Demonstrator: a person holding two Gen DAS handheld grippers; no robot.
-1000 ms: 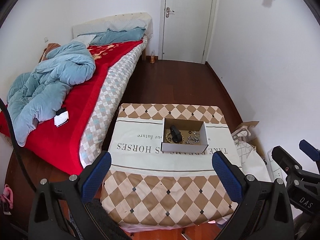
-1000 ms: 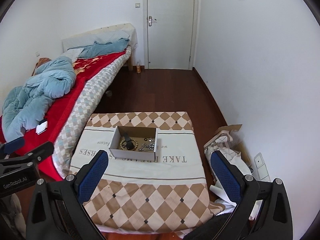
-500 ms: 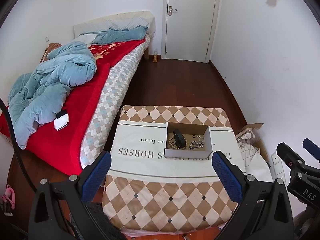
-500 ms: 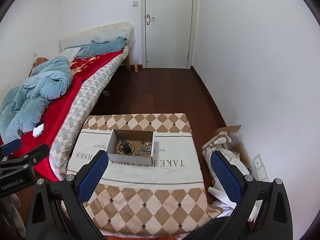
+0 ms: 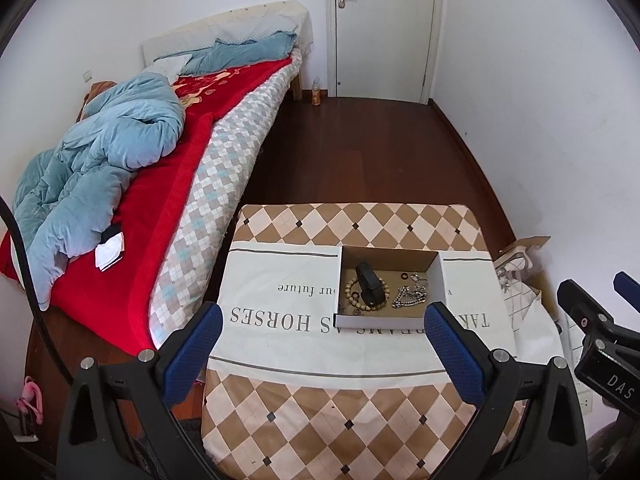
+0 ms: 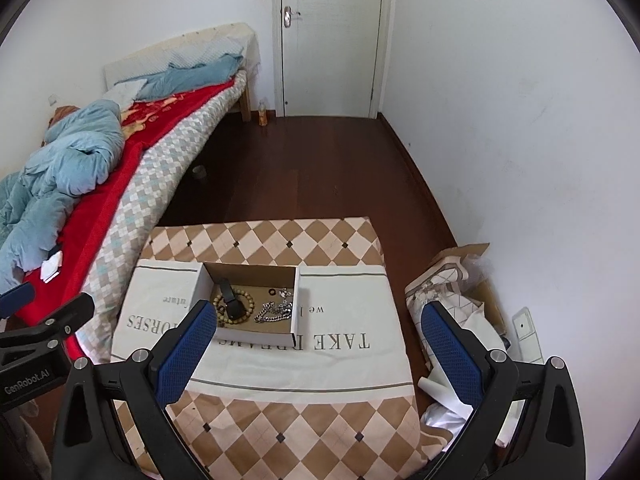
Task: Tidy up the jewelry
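Note:
A shallow cardboard box (image 5: 438, 284) (image 6: 299, 312) sits on a cloth-covered table (image 5: 280, 344) (image 6: 344, 360). Inside lie a black watch (image 5: 369, 283) (image 6: 232, 300), a wooden bead bracelet (image 5: 352, 294) (image 6: 246, 312), a silver chain (image 5: 410, 295) (image 6: 274, 312) and a small dark ring (image 5: 405, 276) (image 6: 271, 291). My left gripper (image 5: 320, 340) is open and empty, above the table's near side, left of the box. My right gripper (image 6: 316, 336) is open and empty, above the box's near right corner. Each gripper shows at the edge of the other's view.
A bed (image 5: 168, 184) with red blanket and blue duvet stands left of the table. A white wall (image 6: 520, 160) runs on the right, with bags and cardboard (image 6: 452, 288) on the floor beside the table. A closed door (image 5: 380, 28) is at the far end.
Both grippers have moved forward and lower toward the table; the box now looks larger and nearer. Both stay open.

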